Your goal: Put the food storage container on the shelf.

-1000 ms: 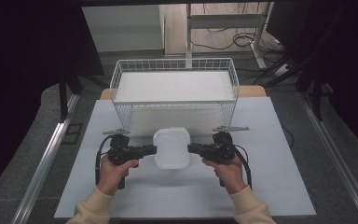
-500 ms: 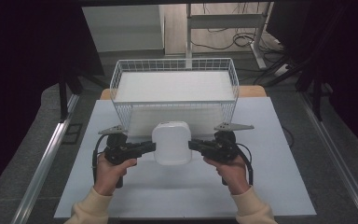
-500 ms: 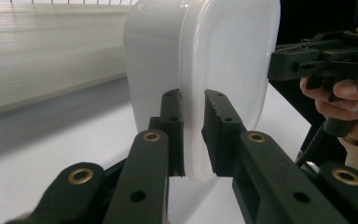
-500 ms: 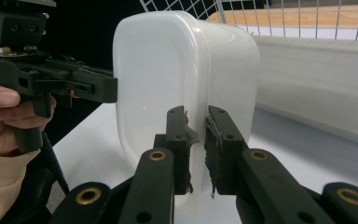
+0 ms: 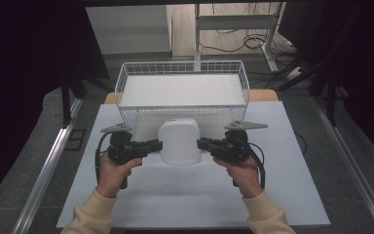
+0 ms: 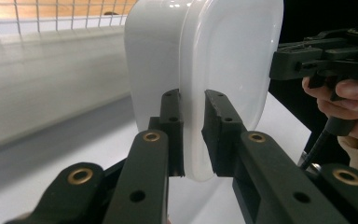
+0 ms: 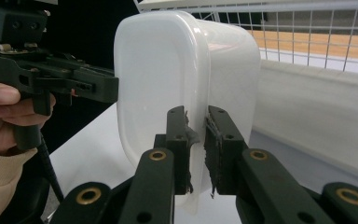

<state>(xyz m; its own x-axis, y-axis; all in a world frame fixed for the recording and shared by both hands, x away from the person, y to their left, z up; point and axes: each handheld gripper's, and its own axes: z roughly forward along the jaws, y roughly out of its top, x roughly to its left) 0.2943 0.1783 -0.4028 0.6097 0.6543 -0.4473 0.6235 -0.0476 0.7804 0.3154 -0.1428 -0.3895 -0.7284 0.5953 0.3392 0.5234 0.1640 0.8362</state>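
A white plastic container [image 5: 178,141] hangs above the white table mat [image 5: 190,195], just in front of the wire basket [image 5: 182,66]. It is tipped on edge, with its flat face toward the person and its rounded body toward the basket. My left gripper [image 5: 159,145] is shut on the rim at its left side. In the left gripper view the jaws [image 6: 193,100] pinch that thin rim of the container [image 6: 223,60]. My right gripper [image 5: 199,143] is shut on the rim at the right side, and its pads [image 7: 196,114] clamp the container's [image 7: 168,70] edge.
The white wire basket stands at the back of the table with a white liner inside, and its front wall is close behind the container. Grey floor and metal rails run along both sides of the table. Cables trail from both grippers toward the person.
Both hands have risen and carried the container up off the mat. It now stands more on edge and overlaps the basket's front wall in the high view.
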